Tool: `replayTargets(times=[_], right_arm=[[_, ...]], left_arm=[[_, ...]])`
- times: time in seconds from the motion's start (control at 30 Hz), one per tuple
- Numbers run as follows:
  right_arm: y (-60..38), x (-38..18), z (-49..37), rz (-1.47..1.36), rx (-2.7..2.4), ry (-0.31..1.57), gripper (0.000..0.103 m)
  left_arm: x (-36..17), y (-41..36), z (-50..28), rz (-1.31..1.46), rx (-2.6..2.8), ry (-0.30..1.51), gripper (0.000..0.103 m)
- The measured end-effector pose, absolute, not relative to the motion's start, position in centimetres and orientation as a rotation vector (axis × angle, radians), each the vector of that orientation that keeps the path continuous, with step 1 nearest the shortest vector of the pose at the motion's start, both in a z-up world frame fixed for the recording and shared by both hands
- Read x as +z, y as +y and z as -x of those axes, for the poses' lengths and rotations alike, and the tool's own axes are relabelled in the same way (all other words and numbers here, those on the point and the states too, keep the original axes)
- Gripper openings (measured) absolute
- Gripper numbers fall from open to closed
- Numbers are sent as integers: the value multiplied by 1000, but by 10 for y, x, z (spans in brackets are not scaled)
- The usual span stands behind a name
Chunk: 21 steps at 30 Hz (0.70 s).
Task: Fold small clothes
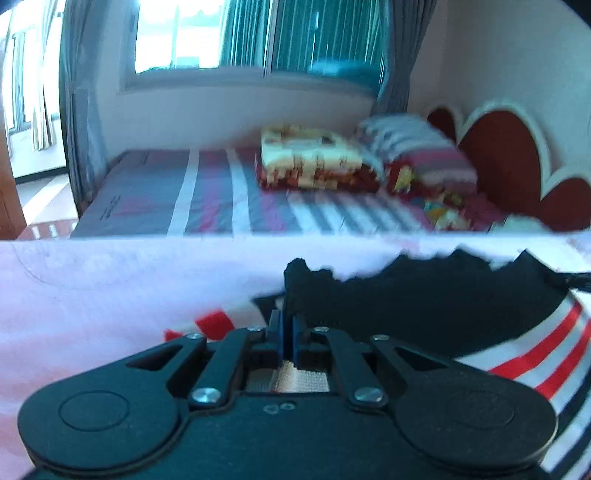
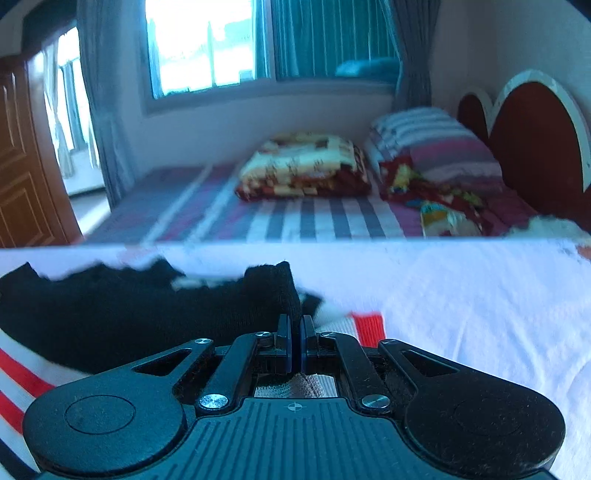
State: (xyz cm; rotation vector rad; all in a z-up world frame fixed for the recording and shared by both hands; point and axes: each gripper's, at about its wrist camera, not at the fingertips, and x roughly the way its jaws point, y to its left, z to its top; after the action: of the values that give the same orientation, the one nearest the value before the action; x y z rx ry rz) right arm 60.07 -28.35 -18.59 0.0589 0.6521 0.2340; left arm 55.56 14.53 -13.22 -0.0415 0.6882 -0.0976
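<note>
Left gripper (image 1: 287, 317) clenched on the left corner of the black garment (image 1: 424, 295). Right gripper (image 2: 295, 325) pinches its right corner. Garment spans between them, over a striped cloth (image 1: 546, 354) on the near white cover (image 2: 480, 295); bed (image 2: 314, 218) far.

Striped bed (image 1: 207, 192), red headboard (image 1: 506, 162), bright curtained window (image 1: 207, 33).
</note>
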Motion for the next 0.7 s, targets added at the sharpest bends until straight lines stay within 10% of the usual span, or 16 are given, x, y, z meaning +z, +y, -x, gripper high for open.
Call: replayTargets(times=[0.17, 0.27, 0.7], right_arm=[[-280, -189, -603, -45, 230, 669, 6], [-291, -179, -594, -88, 239, 622, 45], [-179, -179, -563, 102, 504, 655, 47]], left_arm=[[-138, 140, -561, -4, -78, 716, 9], [-130, 150, -550, 19, -17, 683, 59], [-131, 29, -522, -108, -233, 675, 59]])
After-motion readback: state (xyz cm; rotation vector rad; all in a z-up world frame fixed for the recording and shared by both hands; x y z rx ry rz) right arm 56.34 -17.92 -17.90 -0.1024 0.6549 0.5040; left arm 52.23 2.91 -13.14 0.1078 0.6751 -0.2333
